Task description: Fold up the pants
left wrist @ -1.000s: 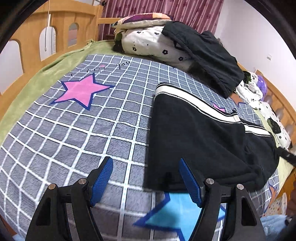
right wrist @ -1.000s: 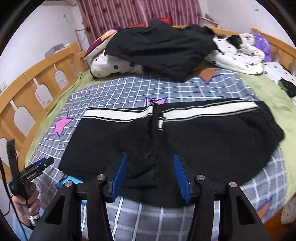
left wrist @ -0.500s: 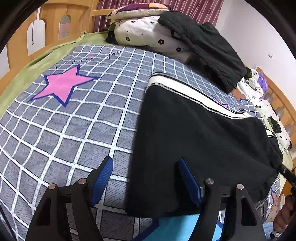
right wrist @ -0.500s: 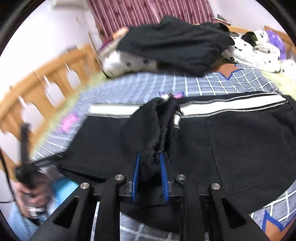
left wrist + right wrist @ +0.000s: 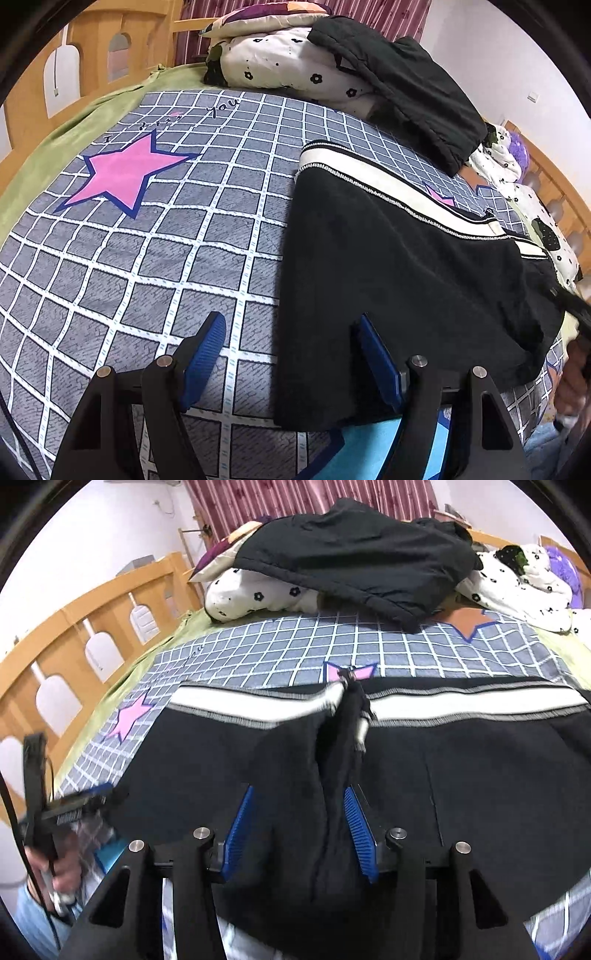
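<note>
Black pants (image 5: 399, 266) with a white side stripe (image 5: 461, 703) lie across the checked bedspread (image 5: 155, 251). In the right wrist view a raised fold of black cloth (image 5: 332, 775) bunches at the middle of the pants, between the blue pads of my right gripper (image 5: 299, 823), which is open around it. My left gripper (image 5: 291, 354) is open at the pants' left end; its right pad (image 5: 376, 362) lies over the cloth edge, its left pad over the bedspread. The left gripper also shows at the left of the right wrist view (image 5: 81, 801).
A black jacket (image 5: 354, 557) lies on floral white bedding (image 5: 255, 594) at the head of the bed. A wooden bed rail (image 5: 74, 627) runs along the left. More floral bedding (image 5: 517, 579) sits at the far right. A pink star (image 5: 125, 173) marks the bedspread.
My right gripper was shut on the raised fold half a second ago and has opened. My left gripper has stayed open at the pants' left edge.
</note>
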{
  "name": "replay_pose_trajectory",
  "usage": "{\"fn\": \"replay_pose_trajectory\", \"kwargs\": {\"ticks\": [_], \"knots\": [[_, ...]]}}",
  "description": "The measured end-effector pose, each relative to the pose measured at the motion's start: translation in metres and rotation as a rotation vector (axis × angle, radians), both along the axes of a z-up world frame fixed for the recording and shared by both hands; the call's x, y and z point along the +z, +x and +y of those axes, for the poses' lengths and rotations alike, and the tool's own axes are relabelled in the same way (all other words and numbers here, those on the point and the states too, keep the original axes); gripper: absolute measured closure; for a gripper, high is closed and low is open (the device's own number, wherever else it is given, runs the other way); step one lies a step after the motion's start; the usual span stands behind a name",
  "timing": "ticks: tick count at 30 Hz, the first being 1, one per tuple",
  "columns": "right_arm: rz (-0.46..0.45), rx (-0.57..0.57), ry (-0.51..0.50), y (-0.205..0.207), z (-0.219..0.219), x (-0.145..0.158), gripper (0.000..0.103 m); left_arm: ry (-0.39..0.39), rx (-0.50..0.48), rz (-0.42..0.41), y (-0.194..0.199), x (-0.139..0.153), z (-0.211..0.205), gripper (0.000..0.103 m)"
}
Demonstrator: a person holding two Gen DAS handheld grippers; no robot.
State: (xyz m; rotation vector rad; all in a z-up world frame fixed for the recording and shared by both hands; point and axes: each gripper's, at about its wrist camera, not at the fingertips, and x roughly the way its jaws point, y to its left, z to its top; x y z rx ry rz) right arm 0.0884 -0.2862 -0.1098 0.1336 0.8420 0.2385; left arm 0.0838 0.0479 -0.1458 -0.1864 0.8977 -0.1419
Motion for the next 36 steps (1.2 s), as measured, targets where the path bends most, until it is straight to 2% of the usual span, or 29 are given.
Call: {"fn": "replay_pose_trajectory", "kwargs": {"ticks": [2,3,4,5,7,9,11,13,15,16,17,22,25,31,36], "knots": [[0.021,-0.001,-0.021,0.021,0.008,-0.005,0.056,0.007,-0.004,-0.001,0.0,0.0,0.001,0.031],[0.035,-0.003,-0.051,0.032,0.013,-0.011,0.062,0.008,-0.006,0.0,0.0,-0.001,0.002,0.031],[0.059,-0.008,-0.082,0.042,0.017,-0.018,0.091,0.008,-0.01,0.001,-0.001,-0.001,0.004,0.031],[0.09,-0.001,-0.098,0.05,0.02,-0.026,0.097,0.009,-0.014,0.0,-0.002,-0.001,0.005,0.031],[0.071,-0.041,-0.136,0.053,0.018,-0.026,0.097,0.01,-0.02,-0.009,-0.004,0.0,0.009,0.031],[0.032,-0.067,-0.069,0.048,0.003,-0.016,0.097,0.008,-0.017,-0.016,-0.005,0.002,0.011,0.031],[0.045,-0.071,-0.034,0.047,-0.007,-0.014,0.096,-0.007,-0.015,-0.009,-0.003,0.001,0.012,0.031],[0.09,-0.069,-0.061,0.047,-0.007,-0.028,0.09,-0.018,-0.011,0.014,0.001,-0.003,0.01,0.031],[0.099,-0.071,-0.081,0.044,-0.005,-0.036,0.089,-0.025,-0.011,0.025,0.002,-0.005,0.008,0.031],[0.087,-0.081,-0.083,0.043,-0.006,-0.034,0.082,-0.03,-0.015,0.023,0.001,-0.004,0.007,0.031],[0.083,-0.094,-0.086,0.042,-0.007,-0.031,0.07,-0.03,-0.019,0.022,0.0,-0.003,0.007,0.031],[0.022,-0.133,-0.071,0.014,-0.028,-0.002,0.063,-0.001,-0.026,0.033,-0.003,0.002,0.007,0.031],[-0.042,-0.196,-0.104,-0.004,-0.045,0.017,0.047,0.031,-0.021,0.04,-0.005,0.008,0.006,0.031],[-0.102,-0.323,-0.169,-0.027,-0.084,0.046,0.047,0.099,0.005,0.023,-0.016,0.028,0.006,0.032],[-0.148,-0.403,-0.167,-0.054,-0.121,0.067,0.047,0.104,0.022,0.01,-0.023,0.042,0.009,0.033]]}}
